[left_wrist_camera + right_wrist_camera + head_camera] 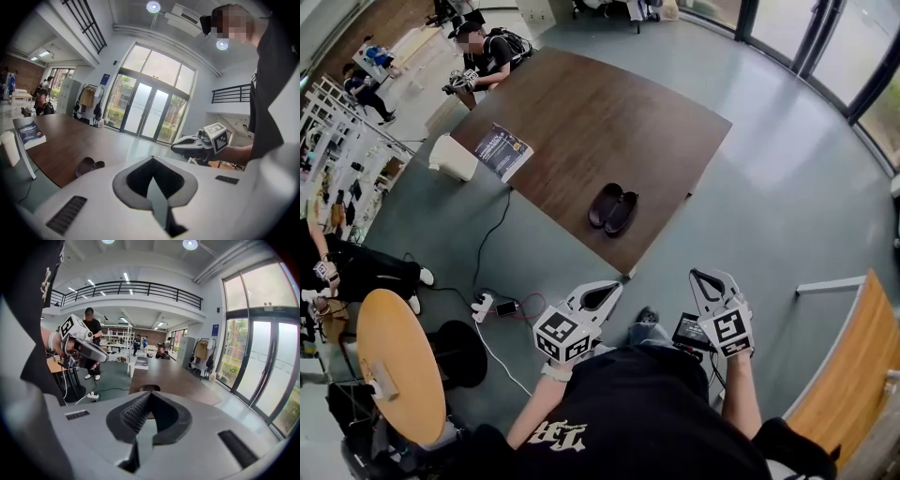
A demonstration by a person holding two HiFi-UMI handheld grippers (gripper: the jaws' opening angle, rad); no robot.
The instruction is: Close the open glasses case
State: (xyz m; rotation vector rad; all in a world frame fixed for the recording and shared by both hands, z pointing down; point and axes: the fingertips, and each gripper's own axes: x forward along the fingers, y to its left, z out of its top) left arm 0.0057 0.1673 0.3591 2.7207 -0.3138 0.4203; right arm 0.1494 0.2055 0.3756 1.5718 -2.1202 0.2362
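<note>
My left gripper (614,287) and right gripper (697,275) sit pinched together (both empty), near side of the open glasses case (613,208) on the table (581,122).

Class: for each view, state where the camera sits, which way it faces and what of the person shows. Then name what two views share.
Head view: on the person's head, facing steeply down at the table and open glasses case; shirt, left gripper and right gripper show.
Left gripper view: on that gripper, along its shut jaws toward glass doors; torso and right gripper show.
Right gripper view: on that gripper, along its shut jaws over the table; left gripper shows.
Shared: head and left gripper views show the case.
</note>
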